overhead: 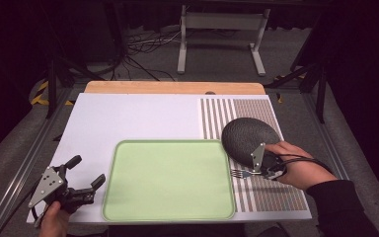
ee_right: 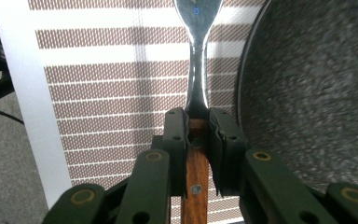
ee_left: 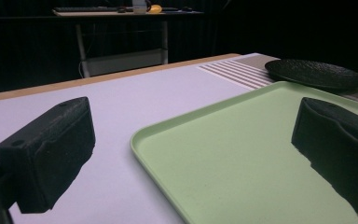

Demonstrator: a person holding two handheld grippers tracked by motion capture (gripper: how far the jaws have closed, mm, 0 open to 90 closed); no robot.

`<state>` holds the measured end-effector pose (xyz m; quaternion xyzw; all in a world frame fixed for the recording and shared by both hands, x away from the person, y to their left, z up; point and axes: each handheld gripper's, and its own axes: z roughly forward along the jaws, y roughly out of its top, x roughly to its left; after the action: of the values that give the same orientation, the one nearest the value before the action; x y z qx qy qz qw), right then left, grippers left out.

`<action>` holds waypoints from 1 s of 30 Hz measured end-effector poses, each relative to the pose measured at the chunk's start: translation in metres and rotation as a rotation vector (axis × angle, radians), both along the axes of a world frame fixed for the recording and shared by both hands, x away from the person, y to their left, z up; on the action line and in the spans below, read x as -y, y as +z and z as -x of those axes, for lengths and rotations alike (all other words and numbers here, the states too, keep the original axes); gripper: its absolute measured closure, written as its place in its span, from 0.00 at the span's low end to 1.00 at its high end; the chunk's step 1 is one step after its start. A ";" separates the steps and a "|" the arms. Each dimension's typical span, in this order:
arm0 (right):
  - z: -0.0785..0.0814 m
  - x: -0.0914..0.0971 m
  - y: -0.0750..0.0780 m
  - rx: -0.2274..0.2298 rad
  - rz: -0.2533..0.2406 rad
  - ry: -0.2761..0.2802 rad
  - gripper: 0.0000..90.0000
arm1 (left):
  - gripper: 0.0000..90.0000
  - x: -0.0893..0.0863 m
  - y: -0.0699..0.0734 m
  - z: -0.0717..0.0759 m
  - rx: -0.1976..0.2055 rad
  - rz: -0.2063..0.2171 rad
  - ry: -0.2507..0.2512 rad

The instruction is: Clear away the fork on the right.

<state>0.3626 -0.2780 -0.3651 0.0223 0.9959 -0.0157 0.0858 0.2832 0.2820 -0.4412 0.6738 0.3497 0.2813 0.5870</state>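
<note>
The right tongs point(ee_right: 198, 123) are clamped on a fork point(ee_right: 196, 70), both jaws pressed against the wooden handle just where it meets the metal neck. In the right gripper view the neck runs straight toward 12 o'clock over a brown-and-white striped mat point(ee_right: 112, 93), and at 3 o'clock of the jaws lies the rim of a dark speckled plate point(ee_right: 307, 93), just beside the fork but apart from it. In the high view the right tongs point(overhead: 255, 173) sit at about 4 o'clock on the surface point(overhead: 128, 118), held by the right hand point(overhead: 296, 165); the fork's tines point(overhead: 237, 173) point toward 9 o'clock, lying on the striped mat point(overhead: 271, 192) just beside the right edge of a pale green tray point(overhead: 168, 180). The dark plate point(overhead: 249, 136) rests on the mat at 12 o'clock of the tongs, touching or nearly touching the tray's far right corner.

The left tongs point(overhead: 86, 175) stand wide apart with nothing between them, at about 8 o'clock on the white surface, held by the left hand point(overhead: 54, 219). In the left gripper view the left tongs point(ee_left: 191, 154) frame the near corner of the green tray point(ee_left: 242, 154): one jaw hangs over the bare white surface point(ee_left: 121, 98), the other over the tray. The dark plate point(ee_left: 314, 73) lies beyond the tray toward 1 o'clock.
</note>
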 end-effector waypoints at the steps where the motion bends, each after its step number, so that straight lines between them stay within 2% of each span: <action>1: -0.001 -0.002 0.002 0.004 -0.003 0.000 0.87 | 0.00 0.000 0.000 0.000 0.000 0.001 0.000; 16: -0.007 -0.033 0.018 0.031 -0.027 0.045 0.87 | 0.00 0.000 0.000 0.000 0.000 0.001 -0.001; 18: -0.008 -0.045 0.022 0.033 -0.033 0.055 0.87 | 0.00 0.000 0.000 0.000 -0.001 0.002 -0.001; 30: -0.012 -0.076 0.028 0.042 -0.050 0.100 0.87 | 0.00 -0.001 0.000 0.000 -0.003 0.003 -0.004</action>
<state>0.3742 -0.2023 -0.3373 -0.0249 0.9939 0.0140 0.1067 0.2836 0.2825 -0.4410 0.6741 0.3496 0.2788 0.5880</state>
